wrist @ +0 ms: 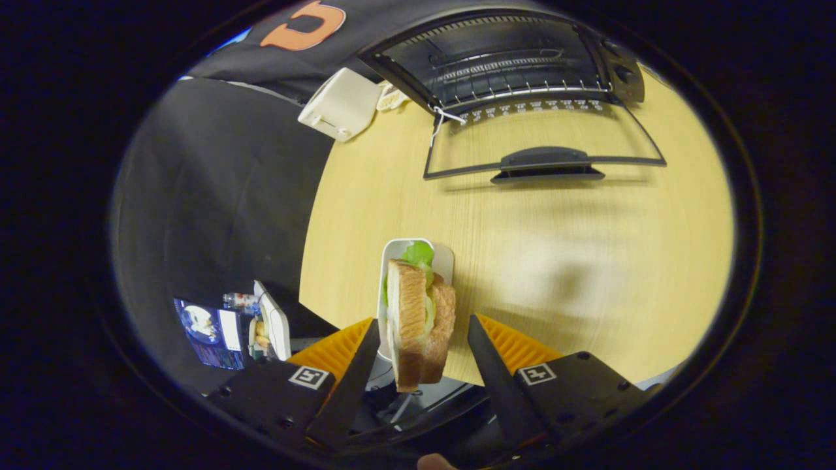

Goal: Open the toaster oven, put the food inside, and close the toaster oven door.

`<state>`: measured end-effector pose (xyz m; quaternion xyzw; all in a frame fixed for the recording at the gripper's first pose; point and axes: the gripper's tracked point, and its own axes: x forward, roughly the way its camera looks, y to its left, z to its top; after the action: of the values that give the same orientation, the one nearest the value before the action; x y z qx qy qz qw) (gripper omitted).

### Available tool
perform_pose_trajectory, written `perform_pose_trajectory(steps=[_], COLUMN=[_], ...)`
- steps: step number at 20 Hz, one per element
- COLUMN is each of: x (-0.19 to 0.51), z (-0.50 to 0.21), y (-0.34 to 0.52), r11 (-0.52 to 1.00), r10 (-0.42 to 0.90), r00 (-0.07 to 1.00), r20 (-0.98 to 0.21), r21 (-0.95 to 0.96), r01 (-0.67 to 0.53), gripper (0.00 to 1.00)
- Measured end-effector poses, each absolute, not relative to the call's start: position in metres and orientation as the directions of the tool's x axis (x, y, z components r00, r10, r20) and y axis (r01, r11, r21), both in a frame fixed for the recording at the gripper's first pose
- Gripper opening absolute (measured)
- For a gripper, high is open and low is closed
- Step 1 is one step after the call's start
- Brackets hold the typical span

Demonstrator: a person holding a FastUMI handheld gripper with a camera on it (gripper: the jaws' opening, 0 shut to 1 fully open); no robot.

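Observation:
A sandwich (410,339) of toasted bread, with lettuce showing at its top, stands on edge on a small white plate (447,260) at the near edge of the wooden table (522,248). My gripper (422,321) is open, with the sandwich between its fingers. A narrow gap shows on each side, so neither finger presses on it. Far beyond the fingers stands the toaster oven (496,55). Its glass door (542,140) is folded down flat onto the table, handle (545,160) toward me. The wire rack (516,91) inside is bare.
A white box (339,104) sits on the table left of the oven. A white string (444,119) hangs at the door's left hinge. Dark floor lies left of the table, with a white object and printed material (222,329) near my left finger.

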<state>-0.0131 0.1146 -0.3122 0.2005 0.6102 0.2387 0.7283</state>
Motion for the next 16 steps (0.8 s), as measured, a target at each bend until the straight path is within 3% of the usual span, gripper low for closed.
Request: perform_pose_trajectory(steps=[3, 6, 10, 16], x=[-0.015, -0.015, -0.015, -0.002], z=[-0.311, -0.309, -0.297, -0.243], y=[0.126, 0.125, 0.124, 0.119], r11=[0.774, 0.769, 0.755, 0.688], r10=[0.633, 0.639, 0.655, 0.720], r00=[0.100, 0.088, 0.096, 0.154], r20=[-0.768, -0.764, -0.749, -0.677], r21=[0.632, 0.639, 0.655, 0.724], r01=[-0.043, -0.033, -0.036, -0.037], gripper=[0.75, 0.47, 0.38, 0.35])
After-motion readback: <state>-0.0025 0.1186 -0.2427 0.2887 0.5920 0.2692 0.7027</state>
